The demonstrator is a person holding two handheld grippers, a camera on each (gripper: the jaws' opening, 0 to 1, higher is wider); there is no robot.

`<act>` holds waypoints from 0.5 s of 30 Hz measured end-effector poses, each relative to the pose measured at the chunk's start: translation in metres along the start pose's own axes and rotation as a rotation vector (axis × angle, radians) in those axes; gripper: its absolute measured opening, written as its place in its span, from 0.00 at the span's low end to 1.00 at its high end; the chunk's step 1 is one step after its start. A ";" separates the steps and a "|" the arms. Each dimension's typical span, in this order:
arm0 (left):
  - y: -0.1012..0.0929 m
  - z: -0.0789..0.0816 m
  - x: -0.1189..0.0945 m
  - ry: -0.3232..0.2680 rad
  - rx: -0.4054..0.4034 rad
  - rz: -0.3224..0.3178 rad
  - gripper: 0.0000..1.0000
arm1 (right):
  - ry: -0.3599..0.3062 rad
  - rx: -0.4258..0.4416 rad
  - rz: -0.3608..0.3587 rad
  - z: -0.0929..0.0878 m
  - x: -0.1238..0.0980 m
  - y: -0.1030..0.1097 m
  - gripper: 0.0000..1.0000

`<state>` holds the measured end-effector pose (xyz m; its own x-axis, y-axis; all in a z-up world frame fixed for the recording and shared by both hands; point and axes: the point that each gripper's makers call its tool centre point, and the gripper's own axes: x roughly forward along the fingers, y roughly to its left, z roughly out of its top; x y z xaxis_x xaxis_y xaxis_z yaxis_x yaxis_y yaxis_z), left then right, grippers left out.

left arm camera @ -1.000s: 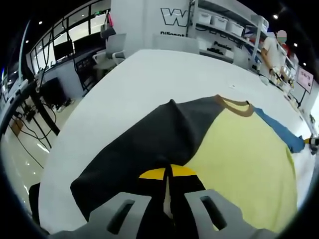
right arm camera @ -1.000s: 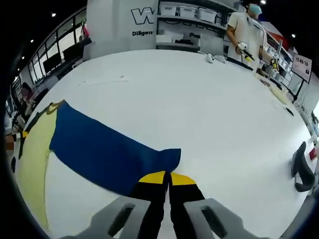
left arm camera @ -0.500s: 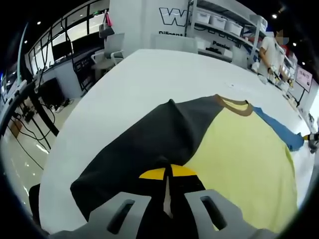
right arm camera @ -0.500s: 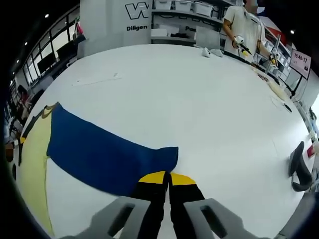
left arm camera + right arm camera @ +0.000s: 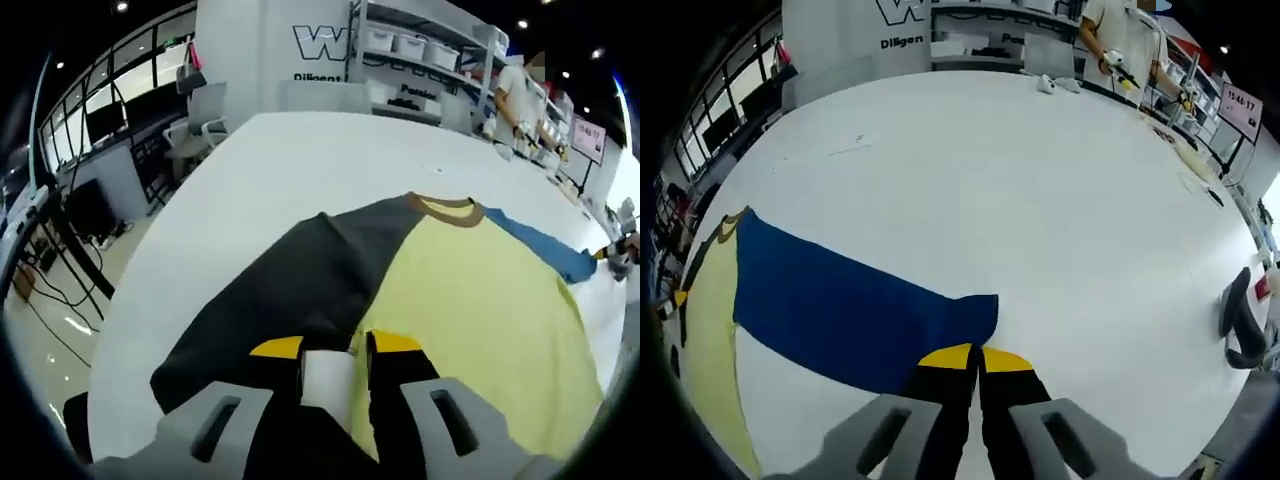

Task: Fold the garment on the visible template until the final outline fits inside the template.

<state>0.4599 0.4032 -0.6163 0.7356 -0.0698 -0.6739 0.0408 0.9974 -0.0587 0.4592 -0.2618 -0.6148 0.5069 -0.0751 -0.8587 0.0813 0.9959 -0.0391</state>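
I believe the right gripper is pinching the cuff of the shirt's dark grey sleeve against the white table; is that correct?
Not quite: the sleeve at the right gripper is blue, not dark grey, as the right gripper view shows. The jaws are shut at its cuff on the white table.

A lab or workshop: big white worktable (image 5: pixel 1020 190), storage shelving (image 5: pixel 430 60), monitors (image 5: pixel 105 115).

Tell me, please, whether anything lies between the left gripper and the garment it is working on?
Nothing visible does. The left gripper is open right over the dark sleeve of the garment, which lies on the bare white table.
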 end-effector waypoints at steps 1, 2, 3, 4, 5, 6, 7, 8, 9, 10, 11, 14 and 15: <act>-0.003 0.001 -0.001 -0.007 0.001 -0.011 0.34 | 0.005 0.005 -0.004 0.004 -0.001 0.000 0.00; -0.004 0.002 -0.002 -0.011 0.001 -0.017 0.38 | 0.003 0.008 -0.007 0.008 -0.002 -0.001 0.00; -0.006 0.002 -0.003 -0.007 -0.002 -0.023 0.40 | 0.003 0.010 -0.006 0.010 -0.002 -0.001 0.00; -0.008 0.000 -0.004 0.005 -0.003 -0.032 0.42 | 0.007 0.051 0.006 0.013 -0.003 0.001 0.00; -0.010 0.000 -0.005 0.004 0.000 -0.037 0.45 | 0.012 0.084 0.013 0.013 -0.003 0.003 0.00; -0.012 0.000 -0.007 0.002 0.007 -0.044 0.47 | 0.012 0.151 0.025 0.015 -0.003 0.005 0.00; -0.013 0.000 -0.009 0.000 0.009 -0.049 0.49 | 0.012 0.178 0.035 0.017 -0.004 0.006 0.00; -0.015 0.000 -0.011 0.000 0.009 -0.057 0.51 | 0.018 0.196 0.036 0.017 -0.004 0.006 0.00; -0.016 0.000 -0.012 -0.001 0.009 -0.059 0.54 | 0.018 0.203 0.032 0.018 -0.004 0.005 0.00; -0.016 0.000 -0.014 0.001 0.008 -0.056 0.56 | 0.013 0.213 0.032 0.019 -0.004 0.005 0.00; -0.016 -0.001 -0.016 0.011 0.012 -0.055 0.59 | 0.015 0.233 0.034 0.020 -0.004 0.006 0.00; -0.020 -0.002 -0.021 0.007 0.017 -0.069 0.62 | 0.015 0.281 0.063 0.024 -0.007 0.016 0.00; -0.021 -0.002 -0.023 0.008 0.016 -0.075 0.63 | 0.014 0.297 0.078 0.026 -0.009 0.021 0.00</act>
<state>0.4409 0.3837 -0.6015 0.7247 -0.1446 -0.6738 0.1064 0.9895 -0.0979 0.4785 -0.2418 -0.5950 0.5094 0.0038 -0.8605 0.2907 0.9404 0.1762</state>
